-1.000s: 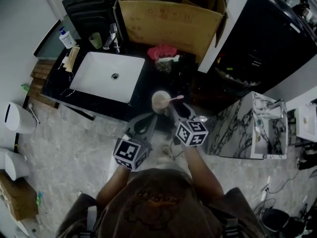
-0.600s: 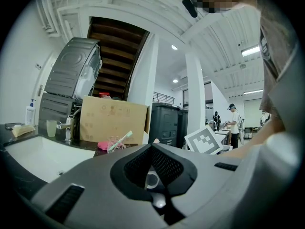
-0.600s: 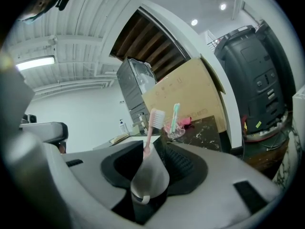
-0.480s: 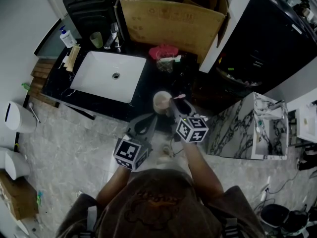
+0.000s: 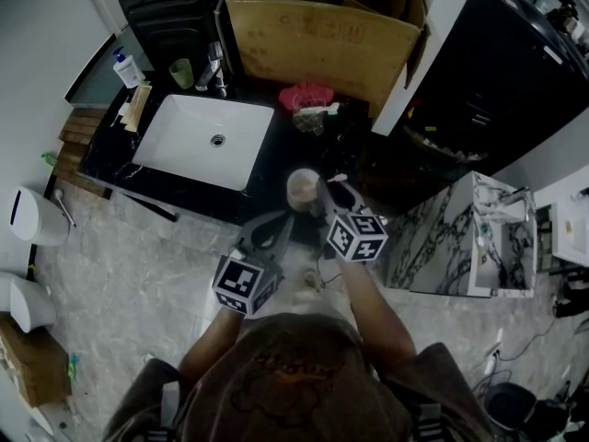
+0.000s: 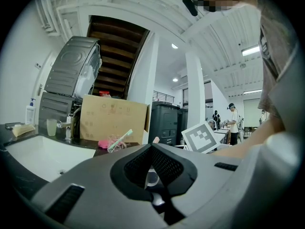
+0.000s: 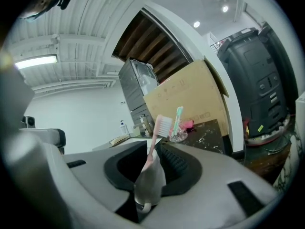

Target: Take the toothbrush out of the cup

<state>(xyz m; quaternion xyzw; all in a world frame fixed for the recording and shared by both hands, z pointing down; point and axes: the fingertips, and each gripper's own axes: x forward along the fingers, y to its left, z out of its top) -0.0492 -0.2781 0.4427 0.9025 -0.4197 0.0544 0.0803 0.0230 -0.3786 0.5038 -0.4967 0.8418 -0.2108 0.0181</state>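
Note:
A beige cup [image 5: 301,188] stands on the dark counter near its front edge, with a pink toothbrush [image 5: 332,180] leaning out of it to the right. My right gripper [image 5: 324,194] reaches to the cup's right side. In the right gripper view the toothbrush [image 7: 161,128] stands upright between the jaws, which are closing around its handle; I see no pad pressing on it. My left gripper [image 5: 279,221] hangs just in front of the cup, its tips together and empty. The left gripper [image 6: 152,146] view shows only a small gap behind the tips.
A white sink [image 5: 184,145] lies to the left, with a faucet [image 5: 213,67], a green cup [image 5: 181,74] and a soap bottle [image 5: 127,65] behind it. A green toothbrush [image 5: 315,111] rests by a pink item. A cardboard box [image 5: 313,35] stands behind.
My right gripper has moved slightly forward onto the pink toothbrush, so less of the brush shows beside it. The left gripper and the cup stay put.

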